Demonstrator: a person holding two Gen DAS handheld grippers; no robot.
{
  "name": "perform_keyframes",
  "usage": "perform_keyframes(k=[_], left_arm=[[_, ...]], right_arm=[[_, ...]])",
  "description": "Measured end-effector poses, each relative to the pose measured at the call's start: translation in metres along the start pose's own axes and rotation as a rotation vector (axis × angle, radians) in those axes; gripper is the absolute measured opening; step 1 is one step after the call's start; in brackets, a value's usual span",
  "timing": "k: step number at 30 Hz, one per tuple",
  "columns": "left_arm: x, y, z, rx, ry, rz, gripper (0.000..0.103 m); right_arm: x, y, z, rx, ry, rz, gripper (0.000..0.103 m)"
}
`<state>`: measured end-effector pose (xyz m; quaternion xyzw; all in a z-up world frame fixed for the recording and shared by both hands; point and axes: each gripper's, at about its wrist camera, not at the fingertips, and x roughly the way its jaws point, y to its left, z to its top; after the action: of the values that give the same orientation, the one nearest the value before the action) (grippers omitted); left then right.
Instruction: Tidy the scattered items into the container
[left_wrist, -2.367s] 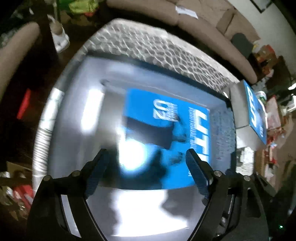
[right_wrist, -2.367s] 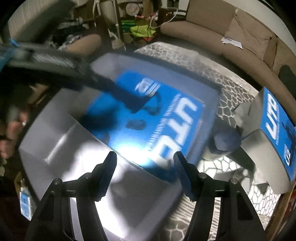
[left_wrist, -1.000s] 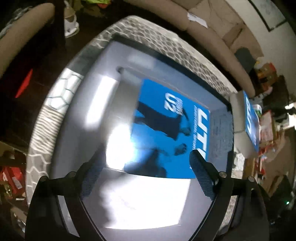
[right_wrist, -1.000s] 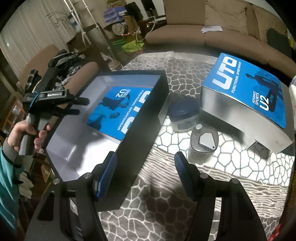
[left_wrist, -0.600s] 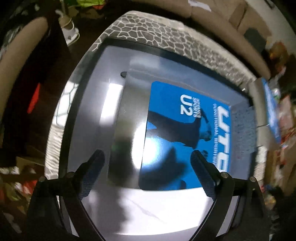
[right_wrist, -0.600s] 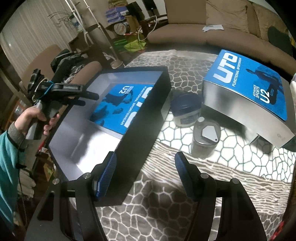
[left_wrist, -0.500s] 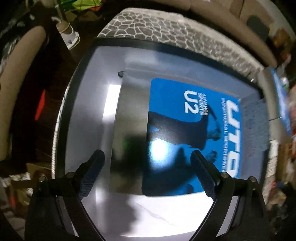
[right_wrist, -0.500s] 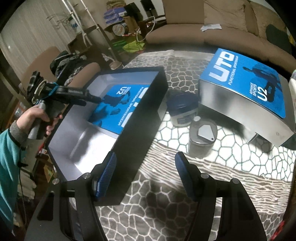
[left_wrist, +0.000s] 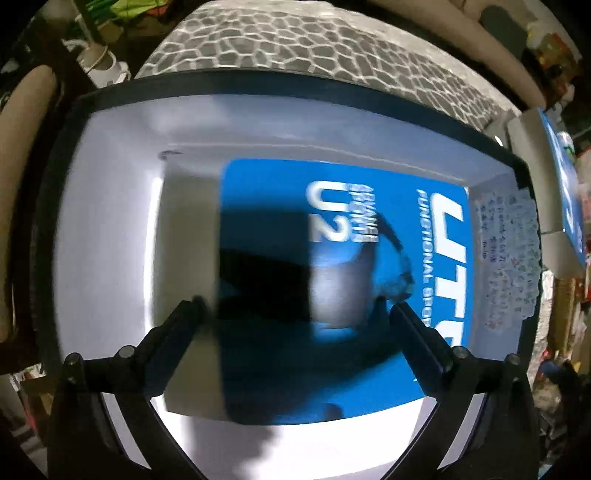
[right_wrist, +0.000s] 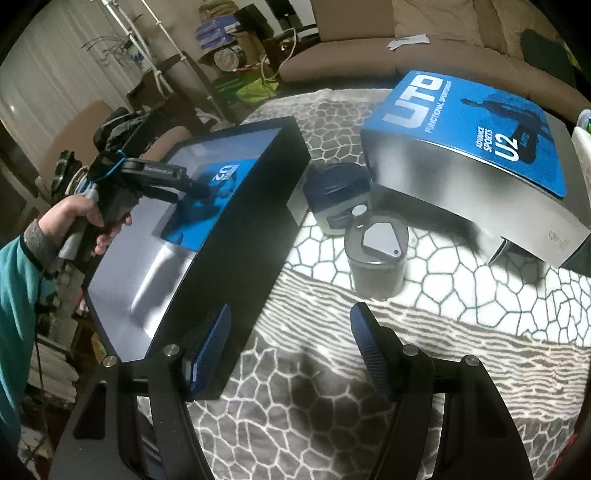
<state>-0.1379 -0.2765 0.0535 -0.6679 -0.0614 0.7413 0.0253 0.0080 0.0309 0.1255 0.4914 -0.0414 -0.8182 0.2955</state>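
Note:
A black container (left_wrist: 258, 83) with a silver inside stands on the patterned cloth, and a flat blue-and-silver UTO box (left_wrist: 266, 184) lies in it. My left gripper (left_wrist: 293, 306) points straight down just over that box; its jaws are opening wide and its pads press on nothing. The right wrist view shows a person's hand holding it inside the container (right_wrist: 251, 221). Beside the container's outer wall, my right gripper (right_wrist: 290, 314) hangs open above the cloth with nothing between its fingers. A blue-lidded jar (right_wrist: 336, 188) and a grey-lidded jar (right_wrist: 376, 258) stand ahead of it.
A second, larger UTO box (right_wrist: 472, 147) sits on the table at the right, close behind the jars. A brown sofa (right_wrist: 369, 62) runs along the far side. A chair and clutter lie beyond the container at the left.
My left gripper sank closer to the box in the container and its jaws spread wider. The right gripper eased slightly forward and down; the jars look a little nearer.

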Motion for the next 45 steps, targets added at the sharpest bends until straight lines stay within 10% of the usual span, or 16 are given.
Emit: perform_keyframes(k=[25,45], left_arm=[[-0.018,0.033,-0.036,-0.146,-0.099,-0.094,0.103],[-0.005,0.026,-0.108,-0.076,0.123,-0.076,0.103]], right_arm=[[-0.029,-0.017,-0.025,0.056,-0.028,-0.015,0.070],[-0.036,-0.012,-0.039,0.054,-0.020,-0.011,0.070]])
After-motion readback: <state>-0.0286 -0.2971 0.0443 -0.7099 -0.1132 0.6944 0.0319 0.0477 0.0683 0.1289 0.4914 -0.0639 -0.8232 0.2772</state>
